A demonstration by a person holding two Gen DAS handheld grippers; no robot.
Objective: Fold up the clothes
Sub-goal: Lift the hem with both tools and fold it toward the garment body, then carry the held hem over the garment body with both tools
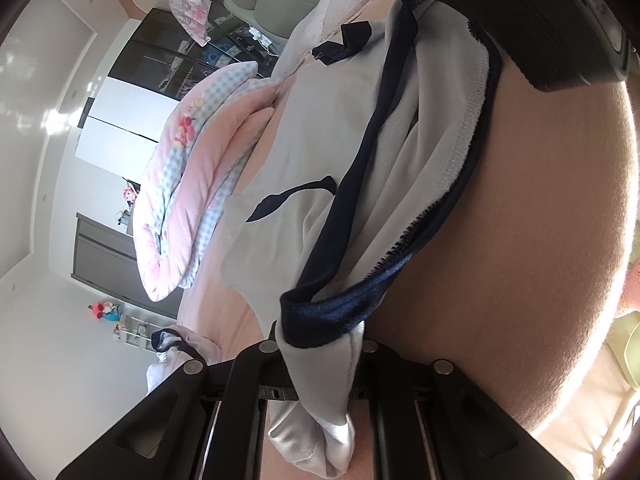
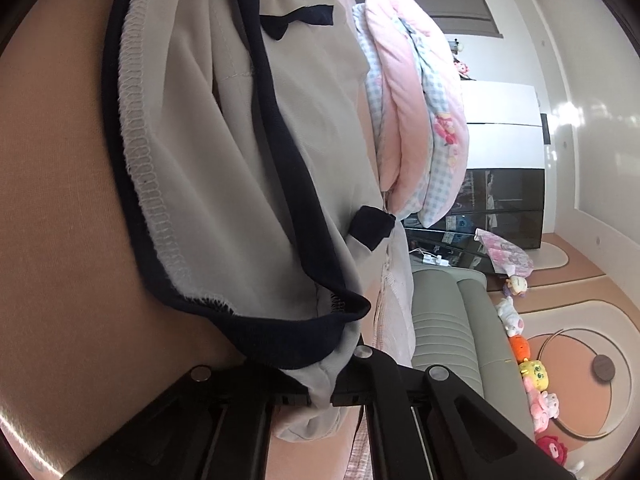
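Pale grey cotton garment with navy ribbed trim (image 1: 320, 152) stretched over the pink bed (image 1: 520, 220), left gripper (image 1: 320, 360) fingers clenched on one navy-edged corner, right gripper (image 2: 320, 376) fingers clenched on another (fabric bunched between them), pink gingham quilt (image 1: 192, 200) beyond the fingers.

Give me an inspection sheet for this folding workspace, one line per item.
Surface: pink bed sheet, mostly bare beside the garment.
Job's things: grey garment with navy trim, stretched between both tongs; a second white garment lies further along the sheet.
Clutter: folded pink checked quilt beside the garment.
Grippers: left tongs shut on the garment's hem; right tongs shut on the other end.
Cables: white charger cable past the bed's end.
Surroundings: dark cabinet, plush toys.
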